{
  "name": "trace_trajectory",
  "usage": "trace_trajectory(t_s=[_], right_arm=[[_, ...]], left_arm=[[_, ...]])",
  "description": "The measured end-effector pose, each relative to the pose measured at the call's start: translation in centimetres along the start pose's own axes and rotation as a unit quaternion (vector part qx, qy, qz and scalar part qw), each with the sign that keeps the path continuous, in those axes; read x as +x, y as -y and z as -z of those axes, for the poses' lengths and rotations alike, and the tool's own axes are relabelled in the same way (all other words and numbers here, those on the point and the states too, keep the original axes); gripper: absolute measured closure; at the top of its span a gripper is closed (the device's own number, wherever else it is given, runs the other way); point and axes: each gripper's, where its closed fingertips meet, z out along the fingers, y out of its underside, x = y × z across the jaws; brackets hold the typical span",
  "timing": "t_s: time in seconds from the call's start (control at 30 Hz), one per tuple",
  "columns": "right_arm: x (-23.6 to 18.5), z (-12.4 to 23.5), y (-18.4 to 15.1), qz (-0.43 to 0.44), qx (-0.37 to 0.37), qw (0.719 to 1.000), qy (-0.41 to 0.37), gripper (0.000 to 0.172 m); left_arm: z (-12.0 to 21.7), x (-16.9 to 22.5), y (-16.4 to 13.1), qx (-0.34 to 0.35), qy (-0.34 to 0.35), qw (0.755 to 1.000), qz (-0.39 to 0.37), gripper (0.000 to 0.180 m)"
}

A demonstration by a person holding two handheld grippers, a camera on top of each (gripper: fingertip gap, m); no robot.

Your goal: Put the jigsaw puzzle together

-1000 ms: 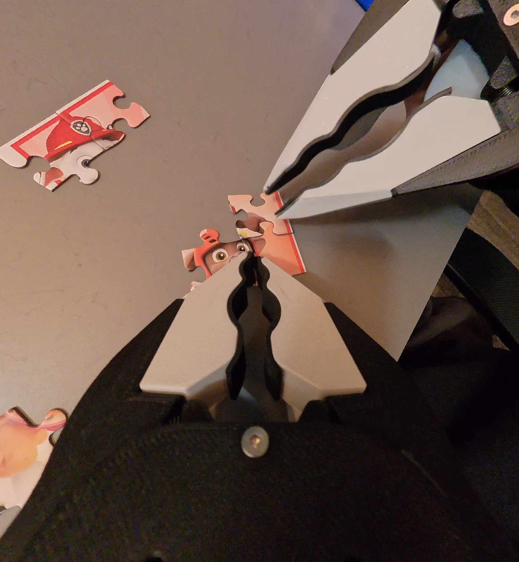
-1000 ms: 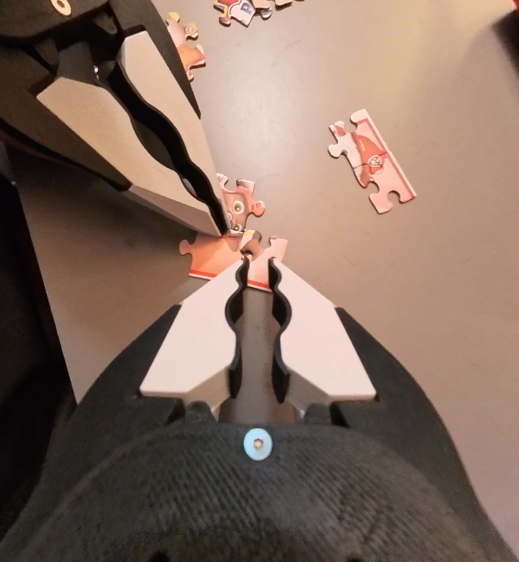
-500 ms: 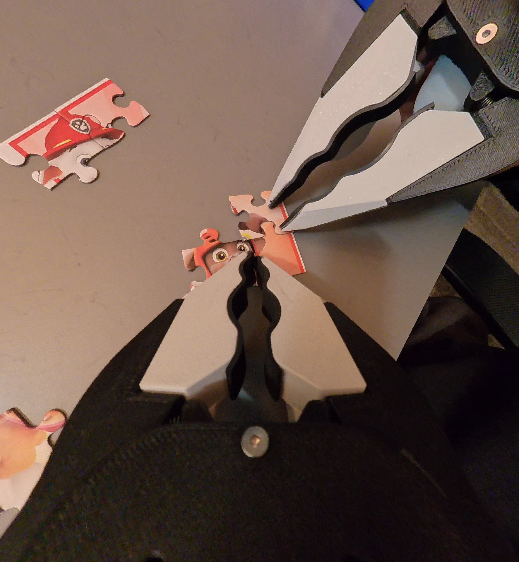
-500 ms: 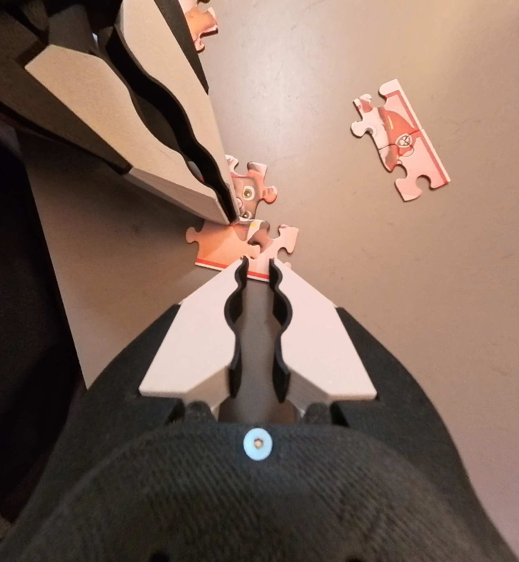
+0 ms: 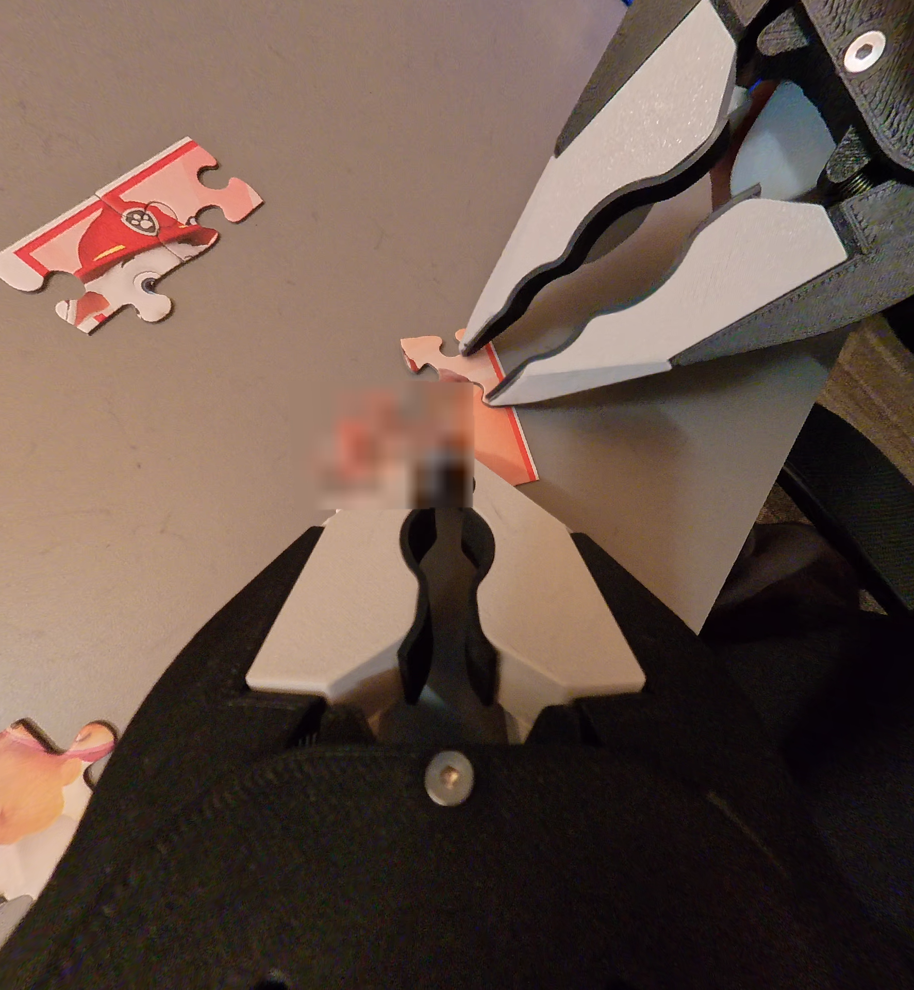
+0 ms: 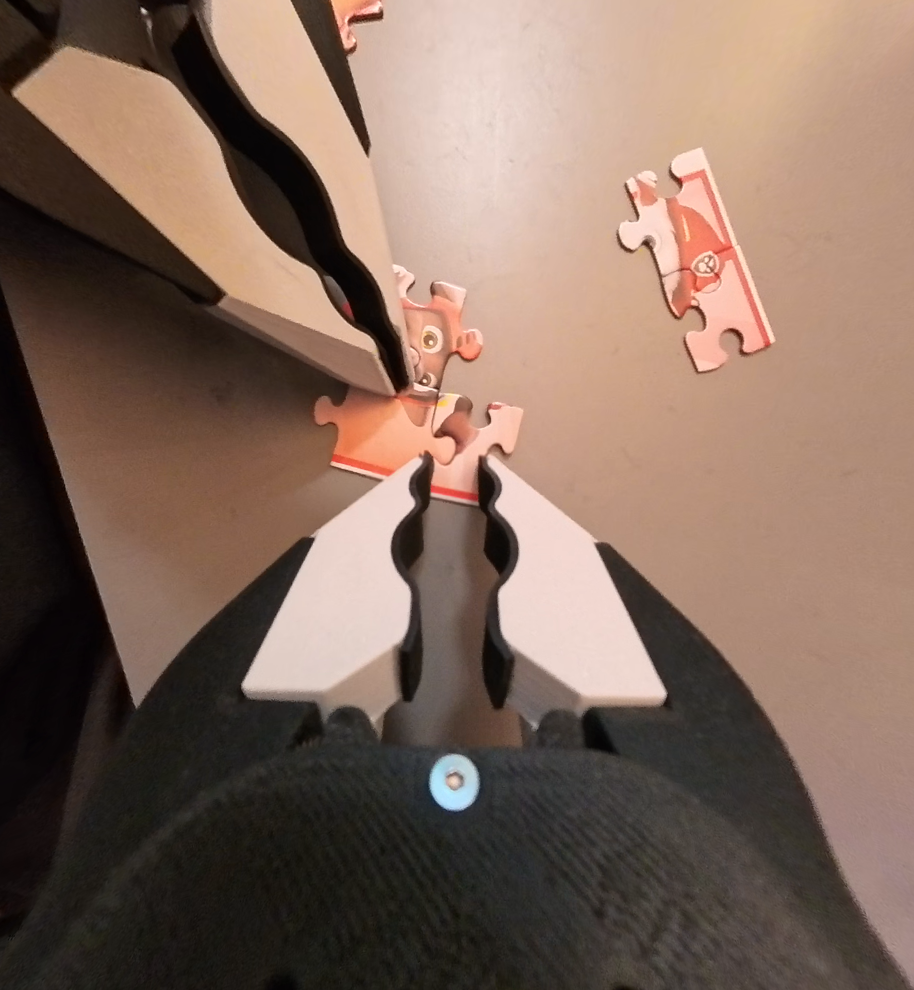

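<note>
A small cluster of joined puzzle pieces lies near the table's corner: an orange piece with a red border, a pale pink piece and a cartoon-face piece. My left gripper is shut, its tips resting on the cluster where the face piece meets the orange one; a mosaic patch covers its tips in the left wrist view. My right gripper is open with a narrow gap, its tips down on the pale pink piece's border edge. It also shows in the left wrist view, straddling that piece.
Two joined pieces with a red helmet lie apart on the grey table, also in the right wrist view. More pieces lie at the lower left. The table's edge runs close by, with dark floor beyond. My two grippers' fingertips are within a few centimetres of each other.
My right gripper's jaws have widened a little and it has tilted and shifted over the pink piece. My left gripper stays shut in the same place on the cluster.
</note>
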Motion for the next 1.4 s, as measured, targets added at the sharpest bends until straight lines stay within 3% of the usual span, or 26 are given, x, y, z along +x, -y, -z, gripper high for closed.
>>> trace_trajectory(t_s=[0.43,0.67,1.03,1.3,1.4], right_arm=[[-0.3,-0.4,0.7,-0.022,0.036,0.998,0.054,0.158],[0.1,1.6,1.2,0.081,0.085,0.989,0.090,0.161],[-0.3,-0.1,0.2,0.202,0.051,0.965,0.157,0.156],[-0.2,-0.3,0.4,0.183,0.032,0.967,0.174,0.156],[0.1,-0.6,0.6,0.158,0.021,0.975,0.152,0.164]], left_arm=[[0.0,0.0,0.0,0.000,-0.004,1.000,0.004,0.180],[0.0,0.0,0.0,0.000,-0.006,1.000,0.005,0.180],[0.0,0.0,0.0,0.000,-0.009,1.000,0.008,0.180],[0.0,0.0,0.0,0.000,-0.016,1.000,0.016,0.180],[0.0,0.0,0.0,0.000,-0.017,1.000,0.016,0.180]])
